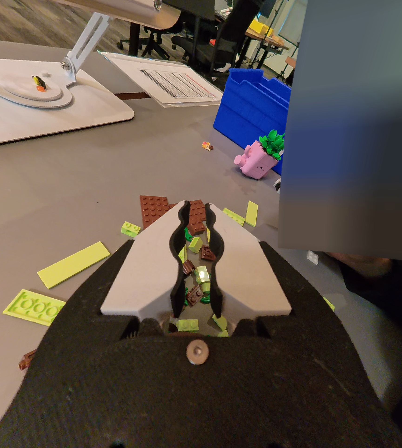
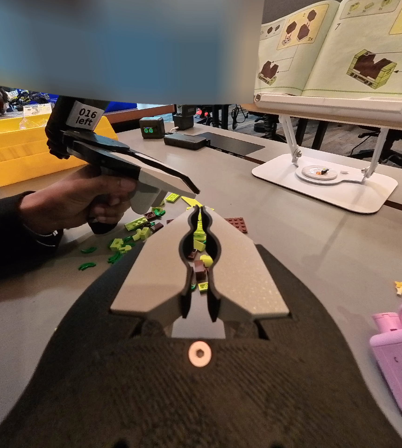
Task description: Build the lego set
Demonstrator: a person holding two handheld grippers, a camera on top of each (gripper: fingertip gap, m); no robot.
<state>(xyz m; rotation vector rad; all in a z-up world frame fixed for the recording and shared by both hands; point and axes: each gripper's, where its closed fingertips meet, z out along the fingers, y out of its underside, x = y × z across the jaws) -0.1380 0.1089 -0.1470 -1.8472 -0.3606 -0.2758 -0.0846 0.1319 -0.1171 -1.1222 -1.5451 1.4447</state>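
Pink pot (image 1: 258,160) beside blue bin (image 1: 250,106)

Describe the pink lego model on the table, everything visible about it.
The pink lego model is a small, boxy, built piece of glossy plastic bricks, with a rounded spout-like tube at one end and dark marks on one side. Green leaf pieces sprout from its other end. It lies tipped on its side on the grey table, just in front of the blue bin; whether they touch is unclear. Neither gripper touches it. In the right wrist view it sits at the right edge, partly cut off.
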